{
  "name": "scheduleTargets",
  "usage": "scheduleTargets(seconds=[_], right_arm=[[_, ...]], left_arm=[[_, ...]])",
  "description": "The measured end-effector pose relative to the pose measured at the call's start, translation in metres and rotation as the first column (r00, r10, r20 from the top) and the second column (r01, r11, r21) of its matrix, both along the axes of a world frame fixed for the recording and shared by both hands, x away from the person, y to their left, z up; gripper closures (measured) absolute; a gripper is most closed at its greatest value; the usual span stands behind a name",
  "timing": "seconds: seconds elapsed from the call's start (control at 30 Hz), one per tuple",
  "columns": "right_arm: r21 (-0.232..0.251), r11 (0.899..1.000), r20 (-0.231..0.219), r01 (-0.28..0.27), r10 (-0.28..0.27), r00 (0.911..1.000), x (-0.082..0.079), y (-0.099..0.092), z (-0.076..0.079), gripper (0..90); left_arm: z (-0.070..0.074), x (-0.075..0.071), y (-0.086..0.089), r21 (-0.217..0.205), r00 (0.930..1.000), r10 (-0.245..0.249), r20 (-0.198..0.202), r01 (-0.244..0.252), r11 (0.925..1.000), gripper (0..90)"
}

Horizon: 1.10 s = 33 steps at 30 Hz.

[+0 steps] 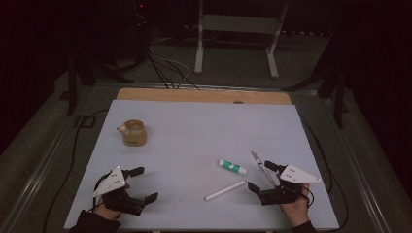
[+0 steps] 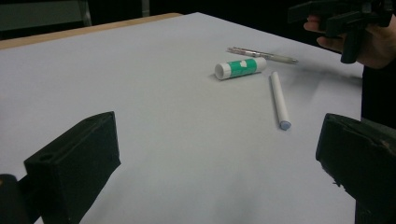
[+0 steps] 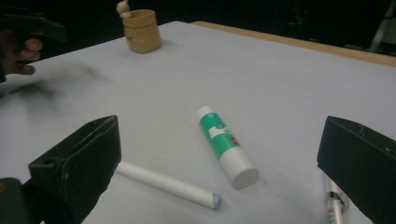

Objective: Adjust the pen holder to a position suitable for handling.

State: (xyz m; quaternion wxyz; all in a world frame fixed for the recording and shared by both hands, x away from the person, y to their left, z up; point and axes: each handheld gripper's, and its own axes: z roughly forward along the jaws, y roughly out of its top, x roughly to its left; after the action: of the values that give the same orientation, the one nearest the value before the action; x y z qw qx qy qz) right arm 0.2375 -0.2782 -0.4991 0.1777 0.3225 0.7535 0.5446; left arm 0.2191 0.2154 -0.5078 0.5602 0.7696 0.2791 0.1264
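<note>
— Either gripper holding anything?
— No. The right gripper [image 1: 265, 176] gapes wide (pen [image 1: 261, 167] between its fingers, glue stick [image 1: 232, 166] and white stick [image 1: 225, 190] just ahead); the left gripper [image 1: 144, 184] gapes empty.

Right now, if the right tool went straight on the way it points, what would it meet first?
Most likely the green-and-white glue stick, which lies between the right tool's open jaws in its view; the white cylindrical stick lies nearer but lower left. Depth is uncertain.

A dim lab: floor cables [image 1: 165, 65] and a metal stand [image 1: 236, 36] behind the table [image 1: 194, 126].
</note>
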Motion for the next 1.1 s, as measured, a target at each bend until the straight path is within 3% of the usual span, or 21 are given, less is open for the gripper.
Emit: scheduleTargets(seconds=[0.07, 0.17, 0.33, 0.43, 0.53, 0.97, 1.1], right_arm=[[0.012, 1.0, -0.002, -0.004, 0.004, 1.0, 0.001, 0.0, 0.001, 0.0], [-0.009, 1.0, 0.006, -0.007, 0.007, 1.0, 0.0, 0.003, 0.003, 0.0], [0.005, 1.0, 0.023, -0.005, 0.005, 0.9997, -0.003, 0.005, 0.007, 0.0], [0.019, 1.0, 0.026, -0.005, 0.005, 0.9996, -0.003, 0.005, 0.009, 0.0], [0.026, 1.0, 0.032, -0.007, 0.006, 0.9995, -0.003, 0.006, 0.01, 0.0], [0.044, 0.999, 0.035, -0.027, 0.026, 0.999, -0.002, 0.01, 0.011, 0.0], [0.055, 0.998, 0.034, -0.028, 0.026, 0.9991, -0.002, 0.01, 0.012, 0.0]], left_arm=[[0.0, -0.001, 0.0, 0.0, 1.0, -0.006, -0.002, 0.006, 1.0, 0.2], [0.001, 0.0, -0.002, 0.011, 0.9995, -0.031, -0.002, 0.031, 0.9994, 0.2], [0.005, -0.001, -0.003, -0.006, 0.9983, -0.057, -0.013, 0.057, 0.9984, 0.2], [0.013, -0.001, -0.007, -0.01, 0.9946, -0.103, -0.009, 0.103, 0.9946, 0.2], [0.019, 0.001, -0.009, -0.01, 0.9931, -0.117, 0.006, 0.117, 0.9931, 0.2], [0.044, 0.026, -0.01, -0.051, 0.9964, -0.073, 0.042, 0.075, 0.9958, 0.2], [0.053, 0.037, -0.006, -0.067, 0.9977, -0.027, 0.062, 0.031, 0.9972, 0.2]])
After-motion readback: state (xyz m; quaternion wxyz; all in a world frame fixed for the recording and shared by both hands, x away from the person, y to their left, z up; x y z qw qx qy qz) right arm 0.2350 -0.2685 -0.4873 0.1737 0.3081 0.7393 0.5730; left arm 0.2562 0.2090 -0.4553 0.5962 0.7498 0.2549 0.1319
